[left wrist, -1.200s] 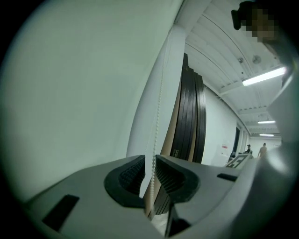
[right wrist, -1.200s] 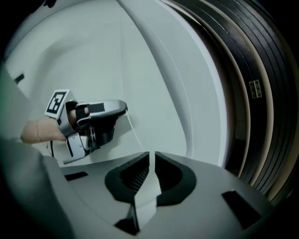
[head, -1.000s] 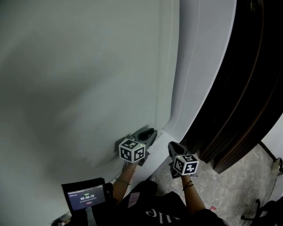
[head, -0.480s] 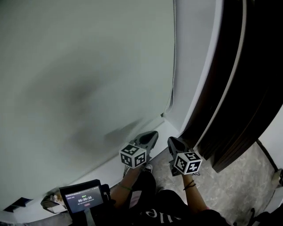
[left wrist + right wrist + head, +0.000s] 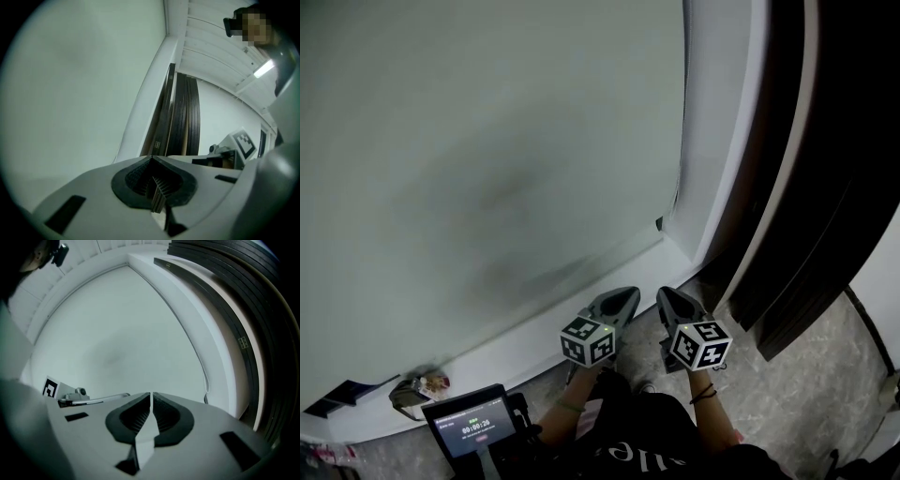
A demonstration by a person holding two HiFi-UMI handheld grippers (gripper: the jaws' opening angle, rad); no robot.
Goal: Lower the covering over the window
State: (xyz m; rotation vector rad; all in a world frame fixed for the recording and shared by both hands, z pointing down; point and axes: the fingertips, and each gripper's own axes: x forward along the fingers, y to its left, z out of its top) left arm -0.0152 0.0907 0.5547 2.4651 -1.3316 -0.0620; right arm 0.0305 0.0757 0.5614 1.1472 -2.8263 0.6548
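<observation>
A pale grey roller blind (image 5: 487, 141) hangs flat over the window, down to the white sill (image 5: 534, 328). Its thin cord (image 5: 682, 141) runs down the right edge and ends just above the sill. My left gripper (image 5: 628, 292) and right gripper (image 5: 664, 293) hover side by side below the sill's right end, apart from the blind and the cord. In the left gripper view the left gripper (image 5: 151, 156) has its jaws together on nothing, with the blind (image 5: 84, 84) ahead. The right gripper (image 5: 152, 393) is also closed and empty, facing the blind (image 5: 117, 333) and the cord (image 5: 197, 362).
Dark vertical panels (image 5: 806, 187) stand close on the right of the window frame. A small screen (image 5: 471, 427) is mounted low at the left, near some small items (image 5: 417, 389) by the wall. Speckled stone floor (image 5: 825, 375) lies at the lower right.
Both grippers have drawn back and down from the blind's lower right corner to below the sill. More of the sill and floor shows now.
</observation>
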